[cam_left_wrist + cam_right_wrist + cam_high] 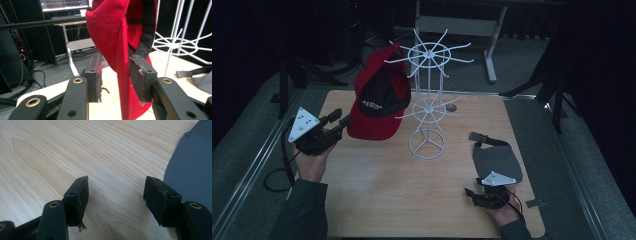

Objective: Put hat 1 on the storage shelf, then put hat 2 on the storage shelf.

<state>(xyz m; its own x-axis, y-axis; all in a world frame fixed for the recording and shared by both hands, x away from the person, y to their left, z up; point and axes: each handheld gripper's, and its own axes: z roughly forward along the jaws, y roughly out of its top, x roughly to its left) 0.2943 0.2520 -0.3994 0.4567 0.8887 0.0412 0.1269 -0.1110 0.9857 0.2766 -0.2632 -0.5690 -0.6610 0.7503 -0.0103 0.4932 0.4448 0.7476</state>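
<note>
Left gripper (343,120): held in the person's left hand (312,162) at the table's left edge, grey three-cornered plate on top, jaws pointing right toward the cap. In the left gripper view (115,77) the jaws stand apart with the cap's brim hanging between them; the right pad (140,77) lies against the red cloth, the left pad (96,80) stands off it with a gap. Jaws not closed on the brim.

Red cap (377,100): hangs from an upper arm of the rack, crown up, dark inner lining and a label facing the camera, brim down and toward the left gripper. Raised above the table, left of the rack's stem.

White wire rack (428,100): upright near the table's centre, ring base on the wood, two tiers of radiating arms.

Table (412,200): light wood-grain top.

Grey cap (496,160): lies flat on the table to the right of the rack, strap end toward the far side.

Right gripper (472,194): rests low at the near right, in the person's right hand (504,212), just beside the grey cap's near edge. In the right gripper view (117,195) its jaws are wide apart over bare wood, holding nothing, the grey cap (192,170) at the right jaw's side.
</note>
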